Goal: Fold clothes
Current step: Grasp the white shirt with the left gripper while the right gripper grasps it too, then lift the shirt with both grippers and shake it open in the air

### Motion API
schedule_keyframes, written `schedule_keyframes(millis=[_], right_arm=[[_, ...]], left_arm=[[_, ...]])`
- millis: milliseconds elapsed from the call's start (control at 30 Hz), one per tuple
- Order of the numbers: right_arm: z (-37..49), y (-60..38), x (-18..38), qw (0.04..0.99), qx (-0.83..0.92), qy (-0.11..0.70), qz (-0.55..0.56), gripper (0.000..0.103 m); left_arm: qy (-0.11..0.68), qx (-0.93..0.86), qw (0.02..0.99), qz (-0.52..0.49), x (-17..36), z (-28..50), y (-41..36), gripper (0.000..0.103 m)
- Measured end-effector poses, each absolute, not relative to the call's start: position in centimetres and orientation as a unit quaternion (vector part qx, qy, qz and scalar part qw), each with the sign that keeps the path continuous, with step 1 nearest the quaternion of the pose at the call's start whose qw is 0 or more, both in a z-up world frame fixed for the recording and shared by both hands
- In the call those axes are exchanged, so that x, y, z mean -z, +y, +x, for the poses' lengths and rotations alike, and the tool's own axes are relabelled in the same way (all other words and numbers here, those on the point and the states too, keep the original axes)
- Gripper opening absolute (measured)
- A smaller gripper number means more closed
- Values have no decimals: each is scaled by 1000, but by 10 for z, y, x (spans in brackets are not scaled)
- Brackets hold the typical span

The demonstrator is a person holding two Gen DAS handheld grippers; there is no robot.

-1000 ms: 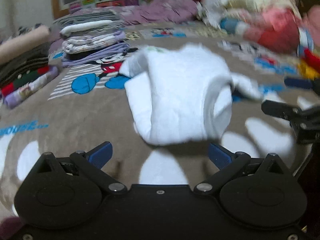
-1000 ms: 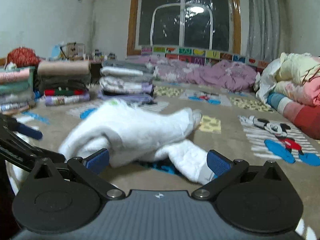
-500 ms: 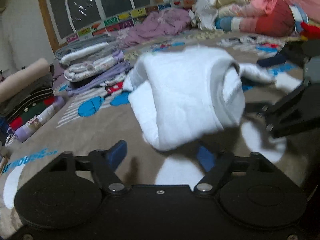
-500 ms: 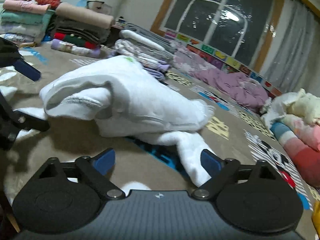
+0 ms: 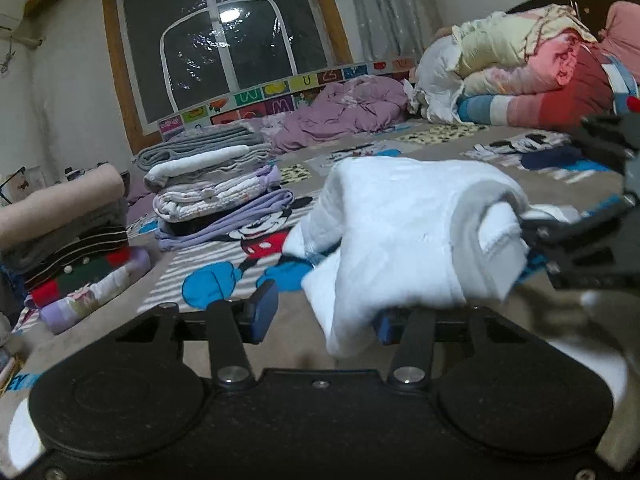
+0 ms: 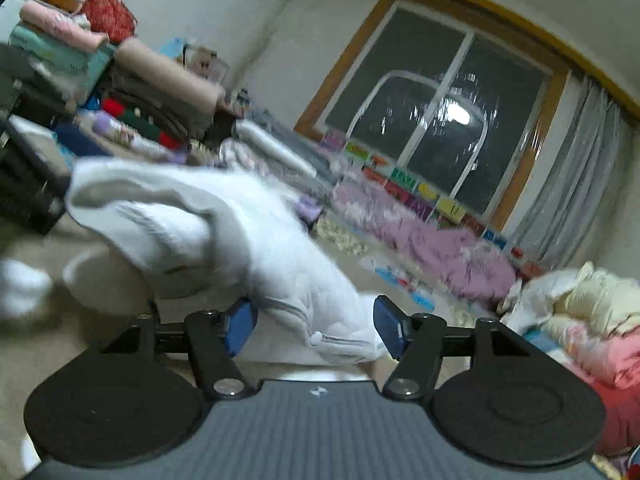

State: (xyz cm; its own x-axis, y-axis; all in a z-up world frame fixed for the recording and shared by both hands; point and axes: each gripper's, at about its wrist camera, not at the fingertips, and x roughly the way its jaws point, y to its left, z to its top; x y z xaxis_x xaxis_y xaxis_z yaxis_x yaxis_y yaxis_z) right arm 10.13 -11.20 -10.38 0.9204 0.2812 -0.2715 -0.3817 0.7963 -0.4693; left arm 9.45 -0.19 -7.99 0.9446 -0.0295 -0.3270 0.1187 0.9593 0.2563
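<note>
- Far left in the left wrist view, a pile of folded clothes sits on the bed: beige on top, dark striped and red layers below, a pale lilac piece at the bottom.
- Just right of it and farther back, a second stack of folded clothes holds grey, white and lilac pieces.
- Both rest on a brown cartoon-print blanket that covers the bed.
- At the near centre, the left gripper has its blue pads apart. A drooping edge of the white garment hangs between them, hiding the right pad; I cannot tell whether they grip it.
- The white garment is bunched and raised above the blanket, in the middle of the scene.
- In the right wrist view, the right gripper has its blue pads set wide. The white garment passes between them, its zipped edge nearest the camera; the pads sit beside the cloth without visibly pinching it.
- Behind, along the far wall under the dark window, lies a rumpled purple cloth.
- Far right, a heap of rolled quilts in cream, pink, red and blue is stacked high.
</note>
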Motion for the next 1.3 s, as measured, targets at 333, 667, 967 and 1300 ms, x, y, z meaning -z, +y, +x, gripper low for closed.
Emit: schedule_keyframes(millis=[333,667,967,1300], right_arm=[[120,-100,104,939,-170,76,-290,69],[86,-68,85,950,-184,98,-232,86],[87,-48,103,948,-150,135,-246,82],[67,-48,90,959,-149,116,-213,75]], left_arm=[[151,43,983,98,59,92,8,12],[84,84,988,100,-22,75,-7,8],[75,81,989,102,-54,57,-19,7],[52,75,991,103,-84,34,-20,7]])
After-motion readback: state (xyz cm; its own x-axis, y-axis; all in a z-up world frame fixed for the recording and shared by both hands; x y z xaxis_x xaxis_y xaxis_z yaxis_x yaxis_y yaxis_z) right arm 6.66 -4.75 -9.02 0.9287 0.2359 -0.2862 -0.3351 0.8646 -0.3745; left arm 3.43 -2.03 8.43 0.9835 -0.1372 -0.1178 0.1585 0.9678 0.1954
